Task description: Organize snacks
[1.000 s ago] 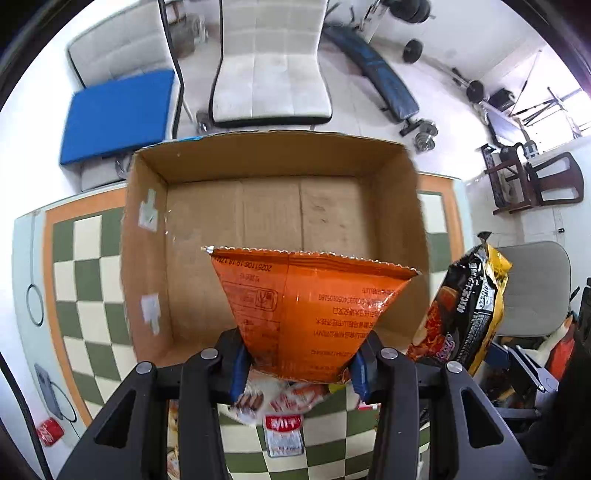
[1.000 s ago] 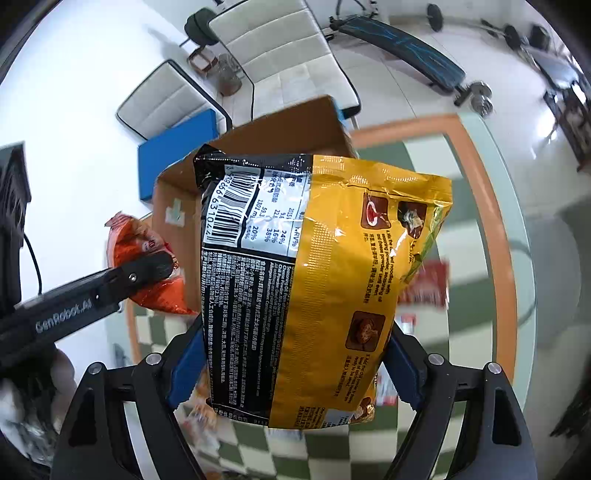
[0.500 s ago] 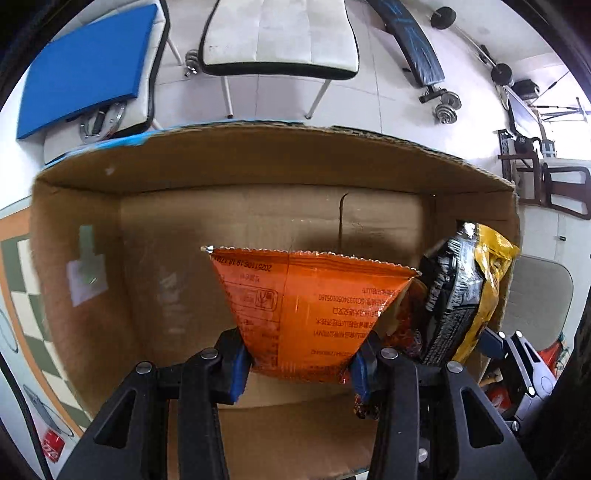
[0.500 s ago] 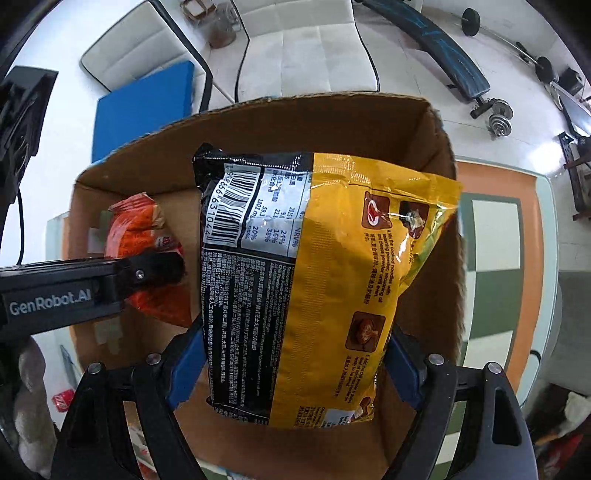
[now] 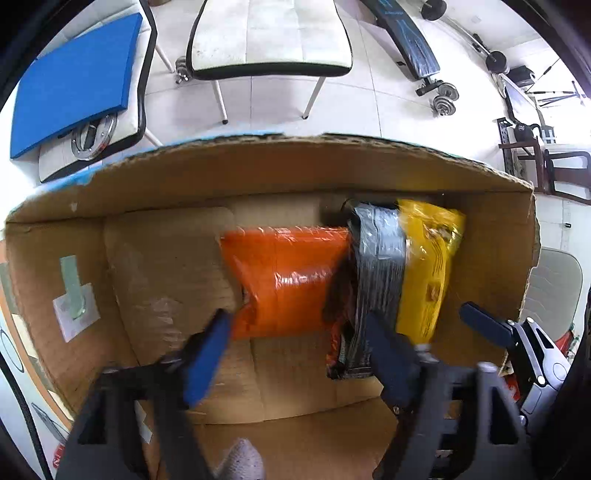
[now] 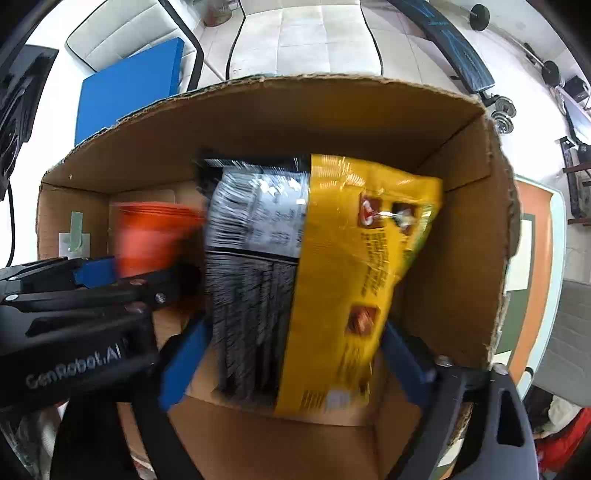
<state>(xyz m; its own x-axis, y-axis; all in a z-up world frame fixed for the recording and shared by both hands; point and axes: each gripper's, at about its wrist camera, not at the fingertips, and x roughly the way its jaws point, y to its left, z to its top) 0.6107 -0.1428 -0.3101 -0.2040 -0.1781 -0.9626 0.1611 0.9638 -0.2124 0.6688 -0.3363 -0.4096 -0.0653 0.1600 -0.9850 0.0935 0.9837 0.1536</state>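
An open cardboard box fills both views. An orange snack bag lies inside it, beyond my left gripper, whose jaws are spread wide and hold nothing. A black and yellow snack bag lies in the box's right part, also seen in the left wrist view. My right gripper has its blue pads apart on either side of the bag's lower end, not pinching it. The orange bag shows blurred at left in the right wrist view.
A green and white checkered table carries the box. White chairs, a blue cushion and a weight bench stand on the tiled floor behind. Red packets lie at the right edge.
Both grippers lowered into the box and opened. The orange bag and the black and yellow bag dropped out of the jaws onto the box floor.
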